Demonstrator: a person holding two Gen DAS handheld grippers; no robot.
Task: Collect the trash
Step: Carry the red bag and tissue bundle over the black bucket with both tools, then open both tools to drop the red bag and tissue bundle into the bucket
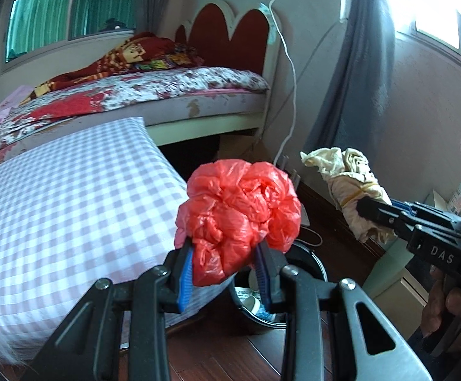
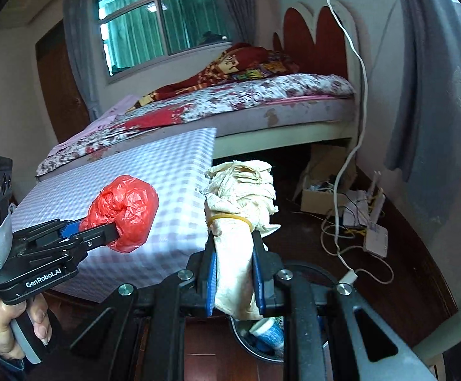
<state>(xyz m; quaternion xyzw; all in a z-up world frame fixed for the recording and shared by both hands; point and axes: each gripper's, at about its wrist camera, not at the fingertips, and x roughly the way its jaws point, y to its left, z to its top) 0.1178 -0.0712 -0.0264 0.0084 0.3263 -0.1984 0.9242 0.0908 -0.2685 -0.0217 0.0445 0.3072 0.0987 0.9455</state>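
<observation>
Ahead of me stands a bed with a flowered red-and-white quilt [image 2: 230,101], a scalloped red headboard [image 2: 319,41] behind it. A lilac-and-white checked cloth covers the table [image 1: 71,197] in front. A white cable [image 2: 357,101] hangs down the wall toward a white router [image 2: 377,238] on the dark wooden floor [image 2: 309,241], near an open cardboard box [image 2: 322,190].

Two grippers, left gripper [image 1: 227,262] at 6 o'clock and right gripper [image 2: 235,273] at 6 o'clock, one crumpled red plastic bag [image 1: 238,214], one cream rag bundle [image 2: 240,219] with one rubber band [image 2: 228,219], one dark bin [image 2: 262,333] at 6 o'clock, one bed [image 2: 230,101] at 12 o'clock, one checked table [image 1: 55,197] at 9 o'clock
</observation>
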